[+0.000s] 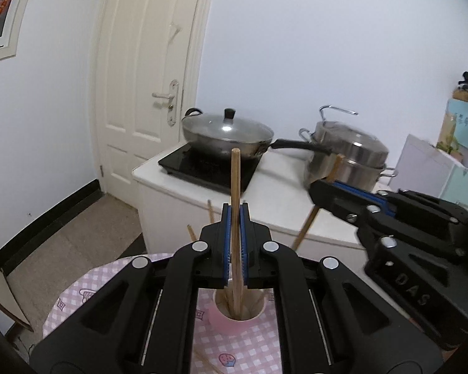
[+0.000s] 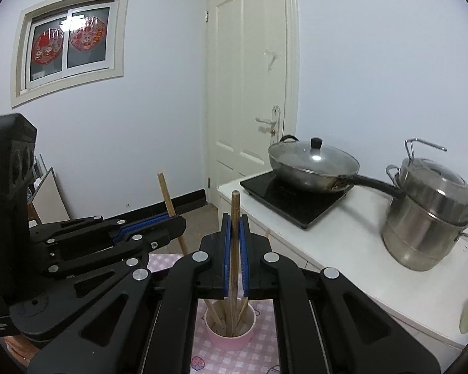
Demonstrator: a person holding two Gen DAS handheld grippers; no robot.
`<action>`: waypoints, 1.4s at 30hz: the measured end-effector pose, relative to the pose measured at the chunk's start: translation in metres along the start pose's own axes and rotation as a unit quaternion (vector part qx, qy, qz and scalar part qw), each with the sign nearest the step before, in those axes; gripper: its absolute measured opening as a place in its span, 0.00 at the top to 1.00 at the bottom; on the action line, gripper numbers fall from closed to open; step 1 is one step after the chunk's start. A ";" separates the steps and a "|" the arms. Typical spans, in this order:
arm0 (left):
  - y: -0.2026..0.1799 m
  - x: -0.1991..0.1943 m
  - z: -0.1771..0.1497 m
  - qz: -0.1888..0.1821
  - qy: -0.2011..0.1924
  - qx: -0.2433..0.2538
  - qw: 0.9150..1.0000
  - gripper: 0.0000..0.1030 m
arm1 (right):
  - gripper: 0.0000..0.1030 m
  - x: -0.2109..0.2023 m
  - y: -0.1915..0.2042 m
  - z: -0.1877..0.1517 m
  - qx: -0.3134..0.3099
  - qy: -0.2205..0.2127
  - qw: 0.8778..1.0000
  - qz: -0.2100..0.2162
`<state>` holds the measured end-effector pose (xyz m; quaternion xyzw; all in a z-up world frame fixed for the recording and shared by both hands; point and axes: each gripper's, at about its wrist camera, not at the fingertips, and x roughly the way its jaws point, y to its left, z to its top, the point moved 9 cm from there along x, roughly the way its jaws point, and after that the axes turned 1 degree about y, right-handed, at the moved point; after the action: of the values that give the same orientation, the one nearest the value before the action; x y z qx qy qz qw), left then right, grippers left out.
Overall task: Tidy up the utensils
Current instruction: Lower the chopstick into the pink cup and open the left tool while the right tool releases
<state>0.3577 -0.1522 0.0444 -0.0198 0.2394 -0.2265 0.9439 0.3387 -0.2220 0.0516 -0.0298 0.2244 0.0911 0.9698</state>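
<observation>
Each gripper's jaws clamp one wooden chopstick (image 1: 236, 187) nearly upright, lower end in the pink cup (image 1: 231, 321).

Right gripper (image 2: 235, 218) clamped on an upright chopstick (image 2: 235, 205), its lower end inside the pink cup (image 2: 231, 339) below. Left gripper (image 2: 174, 222) to its left, pinching another chopstick (image 2: 167, 193), tilted. Wok (image 2: 312, 165) ahead right.

A home kitchen: lidded wok (image 2: 313, 163) on induction hob (image 2: 293, 201), steel steamer pot (image 2: 427, 218), white counter (image 2: 368, 249).
</observation>
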 end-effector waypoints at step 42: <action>0.007 0.023 -0.078 -0.013 0.089 0.017 0.996 0.94 | 0.92 0.017 -0.017 -0.072 0.042 0.065 0.997 0.006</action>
<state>0.3426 -0.1510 -0.0363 0.0136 0.3182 -0.2439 0.9160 0.3263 -0.2435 -0.0199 0.0069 0.2905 0.0854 0.9530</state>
